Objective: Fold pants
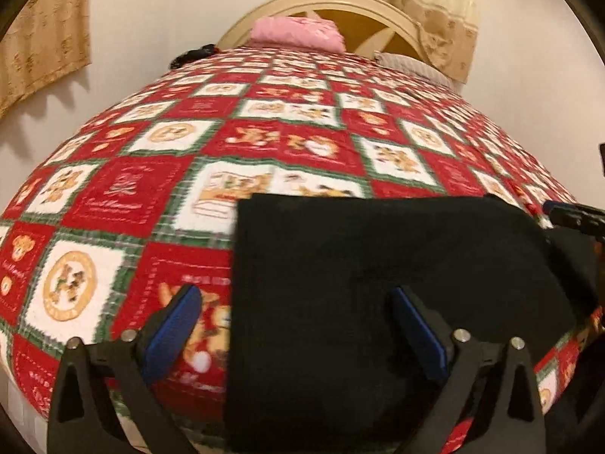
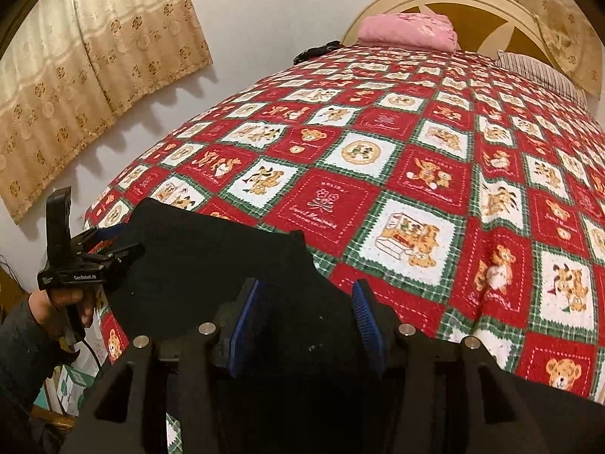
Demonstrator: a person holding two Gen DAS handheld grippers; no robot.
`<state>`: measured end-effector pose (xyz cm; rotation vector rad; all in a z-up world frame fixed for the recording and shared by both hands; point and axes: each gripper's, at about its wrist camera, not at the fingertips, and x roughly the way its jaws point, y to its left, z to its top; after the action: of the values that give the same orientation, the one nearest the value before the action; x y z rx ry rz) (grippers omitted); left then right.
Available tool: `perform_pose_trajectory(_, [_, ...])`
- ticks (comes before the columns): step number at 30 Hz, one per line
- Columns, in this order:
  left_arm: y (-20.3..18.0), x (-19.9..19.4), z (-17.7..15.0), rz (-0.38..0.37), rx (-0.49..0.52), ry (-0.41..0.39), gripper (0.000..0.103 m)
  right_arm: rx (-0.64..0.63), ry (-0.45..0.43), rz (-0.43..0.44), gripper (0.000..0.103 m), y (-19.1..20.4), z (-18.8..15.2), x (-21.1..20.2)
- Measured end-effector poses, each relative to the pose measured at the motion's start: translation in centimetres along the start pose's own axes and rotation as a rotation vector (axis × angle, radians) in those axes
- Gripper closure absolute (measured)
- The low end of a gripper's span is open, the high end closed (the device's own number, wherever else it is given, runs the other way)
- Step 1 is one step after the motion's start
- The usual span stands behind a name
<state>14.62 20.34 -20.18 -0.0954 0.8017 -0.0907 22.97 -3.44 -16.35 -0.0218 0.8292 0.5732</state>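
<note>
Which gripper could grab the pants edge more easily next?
Probably the left gripper: it is open with the pants edge between its fingers. The right gripper hovers open over flat cloth.

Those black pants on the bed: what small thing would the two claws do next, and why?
Probably lower and close on the near edge. The black pants lie flat on the quilt, and both the left gripper and right gripper hover open above them, holding nothing, so a fold likely needs a grip first.
</note>
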Motion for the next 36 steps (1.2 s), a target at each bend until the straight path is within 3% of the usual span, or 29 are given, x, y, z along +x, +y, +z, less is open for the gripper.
perform_pose_trajectory(4, [-0.6, -0.2, 0.2, -0.012, 0.014, 0.008, 0.026, 0.051, -0.025, 0.017, 0.050, -0.8, -0.3, -0.5])
perform_pose_trajectory(7, [0.7, -0.5, 0.6, -0.021, -0.029, -0.002, 0.058, 0.084, -0.038, 0.018, 0.050, -1.2, -0.5, -0.7])
perform_pose_trajectory(8, [1.1, -0.5, 0.7, -0.077, -0.052, 0.002, 0.078, 0.088, -0.044, 0.016, 0.050, -1.2, -0.6, -0.8])
perform_pose_trajectory(9, [1.5, -0.6, 0.8, -0.120, -0.086, 0.010, 0.079, 0.094, -0.053, 0.015, 0.049, -1.3, -0.7, -1.0])
perform_pose_trajectory(12, [1.2, -0.9, 1.1, -0.108, -0.092, 0.004, 0.081, 0.111, -0.074, 0.009, 0.049, -1.4, -0.7, -1.7])
perform_pose_trajectory(17, [2.5, -3.5, 2.8, -0.145, -0.127, -0.055, 0.081, 0.113, -0.103, -0.022, 0.049, -1.9, -0.8, -3.5])
perform_pose_trajectory(22, [3.3, -0.4, 2.0, -0.118, -0.113, 0.058, 0.081, 0.097, -0.077, -0.056, 0.041, -2.9, -1.4, -3.6])
perform_pose_trajectory(25, [3.6, 0.0, 1.2, -0.132, -0.124, 0.031, 0.076, 0.127, -0.041, -0.059, 0.041, -3.7, -2.4, -3.0])
perform_pose_trajectory(28, [3.4, -0.6, 1.0, -0.111, -0.103, 0.013, 0.058, 0.127, -0.019, -0.065, 0.041, -4.0, -3.1, -3.1])
perform_pose_trajectory(30, [3.3, -1.1, 1.0, -0.046, -0.084, 0.002, 0.033, 0.105, -0.023, -0.085, 0.041, -4.1, -3.5, -3.9])
perform_pose_trajectory(36, [3.4, -4.4, 1.7, 0.116, -0.040, -0.124, 0.023, 0.147, -0.087, -0.189, 0.041, -7.8, -5.9, -9.5])
